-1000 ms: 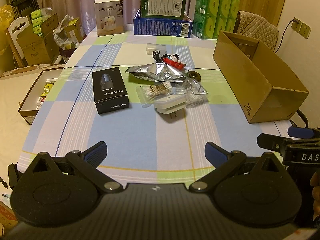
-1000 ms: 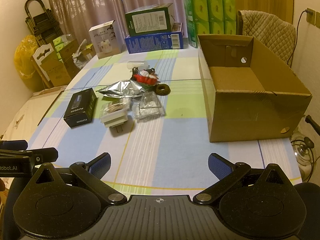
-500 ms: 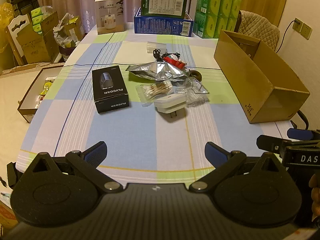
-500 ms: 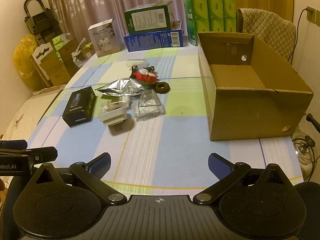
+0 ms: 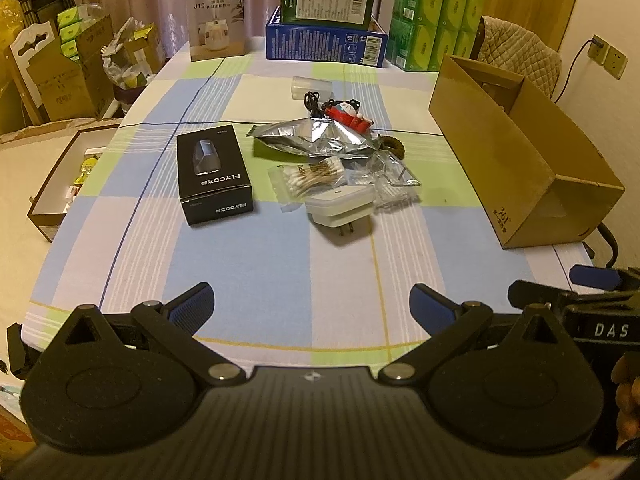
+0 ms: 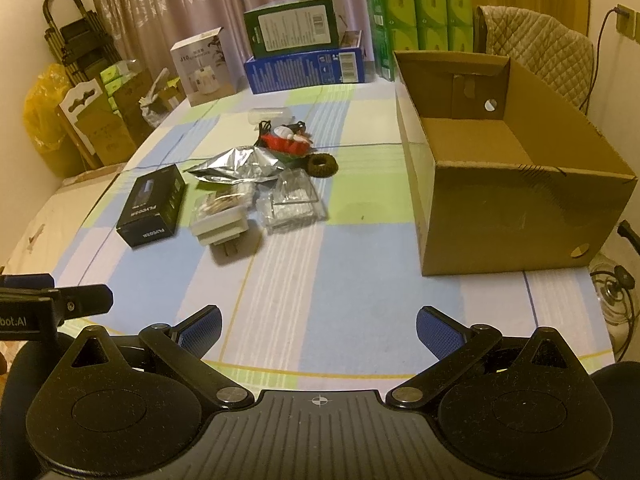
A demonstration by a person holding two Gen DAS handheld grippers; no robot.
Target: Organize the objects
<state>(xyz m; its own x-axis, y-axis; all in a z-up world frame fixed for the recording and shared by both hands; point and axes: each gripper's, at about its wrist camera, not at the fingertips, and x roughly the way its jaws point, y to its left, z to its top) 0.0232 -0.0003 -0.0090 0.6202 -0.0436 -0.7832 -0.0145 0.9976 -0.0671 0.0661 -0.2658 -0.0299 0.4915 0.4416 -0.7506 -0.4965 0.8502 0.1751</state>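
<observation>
A cluster of loose items lies mid-table: a black FLYCO box [image 5: 214, 174] [image 6: 154, 204], a white plug adapter [image 5: 340, 204] [image 6: 219, 227], a bag of cotton swabs [image 5: 308, 172], a silver foil pouch [image 5: 316, 136] [image 6: 236, 166], clear plastic packets [image 6: 290, 200], a red toy [image 5: 346, 114] [image 6: 290, 142] and a brown ring [image 6: 322, 165]. An open, empty cardboard box [image 5: 516, 160] [image 6: 508, 172] stands at the right. My left gripper [image 5: 312, 304] and right gripper [image 6: 318, 326] both hover open over the near table edge, holding nothing.
Stacked blue and green boxes [image 5: 326, 20], green tissue packs [image 5: 436, 24] and a humidifier box [image 5: 216, 20] line the far table edge. A padded chair [image 6: 536, 52] stands behind the cardboard box. Cartons and an open shoebox [image 5: 60, 184] sit left of the table.
Both grippers have drifted slightly forward toward the items, which now look a little nearer. Their jaws stay open and nothing on the table has moved.
</observation>
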